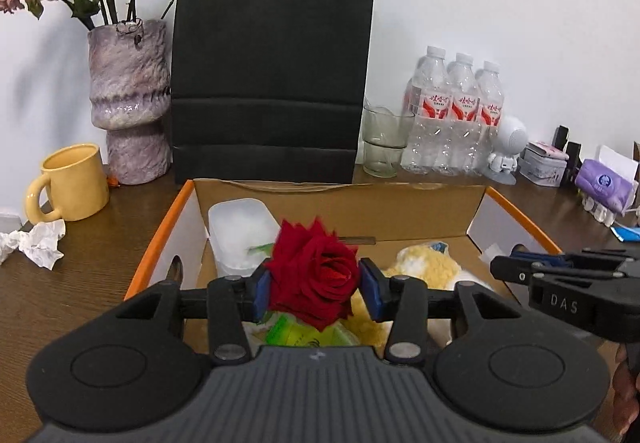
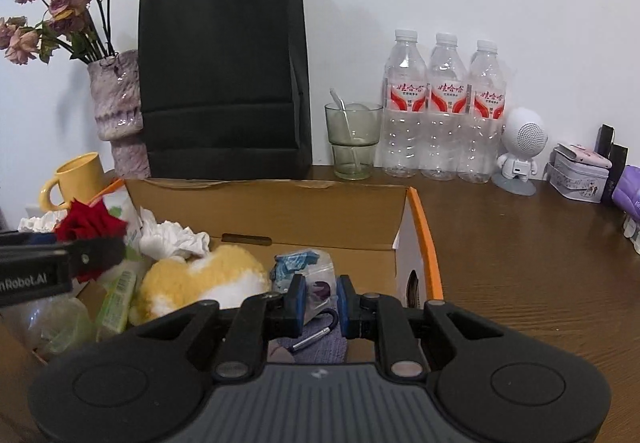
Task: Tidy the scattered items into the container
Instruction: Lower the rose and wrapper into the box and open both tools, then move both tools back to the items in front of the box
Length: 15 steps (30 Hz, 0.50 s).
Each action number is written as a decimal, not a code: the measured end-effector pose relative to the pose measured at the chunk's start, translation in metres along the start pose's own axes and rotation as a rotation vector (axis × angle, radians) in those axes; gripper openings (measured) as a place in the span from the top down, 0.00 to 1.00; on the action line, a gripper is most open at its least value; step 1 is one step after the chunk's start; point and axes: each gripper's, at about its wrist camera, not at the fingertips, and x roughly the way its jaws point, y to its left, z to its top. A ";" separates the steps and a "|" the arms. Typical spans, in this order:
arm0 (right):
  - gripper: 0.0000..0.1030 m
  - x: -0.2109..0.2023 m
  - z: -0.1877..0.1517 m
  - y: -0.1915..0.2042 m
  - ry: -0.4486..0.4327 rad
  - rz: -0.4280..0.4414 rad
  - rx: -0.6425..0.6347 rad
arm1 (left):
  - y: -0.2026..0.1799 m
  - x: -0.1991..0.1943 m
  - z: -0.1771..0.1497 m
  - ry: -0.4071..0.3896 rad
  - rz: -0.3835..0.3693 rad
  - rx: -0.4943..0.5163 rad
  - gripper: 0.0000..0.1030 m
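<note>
My left gripper [image 1: 316,285] is shut on a red rose [image 1: 316,275] and holds it above the open cardboard box [image 1: 340,203]. The rose also shows at the left of the right wrist view [image 2: 90,223]. Inside the box lie a yellow plush toy [image 2: 204,279], a white plastic tub [image 1: 240,235], a green packet [image 2: 118,299] and crumpled tissue [image 2: 172,237]. My right gripper [image 2: 319,303] hangs over the box's right side, its pads about a clear plastic bag [image 2: 316,275] with blue contents; whether it grips the bag is unclear. A carabiner [image 2: 316,335] lies below.
A black paper bag [image 1: 272,75] stands behind the box. A purple vase [image 1: 128,99] with dried roses, a yellow mug [image 1: 72,183] and crumpled paper [image 1: 36,243] are left. A glass [image 2: 354,139], three water bottles [image 2: 440,107], a white figurine [image 2: 520,151] and tins [image 2: 580,175] are right.
</note>
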 end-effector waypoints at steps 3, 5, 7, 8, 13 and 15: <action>0.44 -0.002 0.001 0.000 -0.001 0.007 0.000 | -0.002 -0.006 -0.001 -0.011 0.016 0.009 0.18; 0.22 -0.006 0.002 0.001 -0.010 0.005 -0.004 | -0.002 -0.011 0.002 -0.031 0.022 0.009 0.09; 0.15 -0.010 0.005 0.003 -0.017 0.008 -0.013 | 0.000 -0.017 0.004 -0.047 0.028 0.002 0.00; 0.11 -0.012 0.006 0.003 -0.012 0.019 -0.009 | -0.001 -0.019 0.005 -0.051 0.032 0.000 0.00; 0.00 -0.016 0.010 0.004 0.032 0.055 0.022 | -0.005 -0.022 0.005 -0.045 0.020 0.006 0.00; 0.00 -0.018 0.010 0.006 0.023 0.035 0.021 | -0.006 -0.025 0.006 -0.051 0.019 0.008 0.00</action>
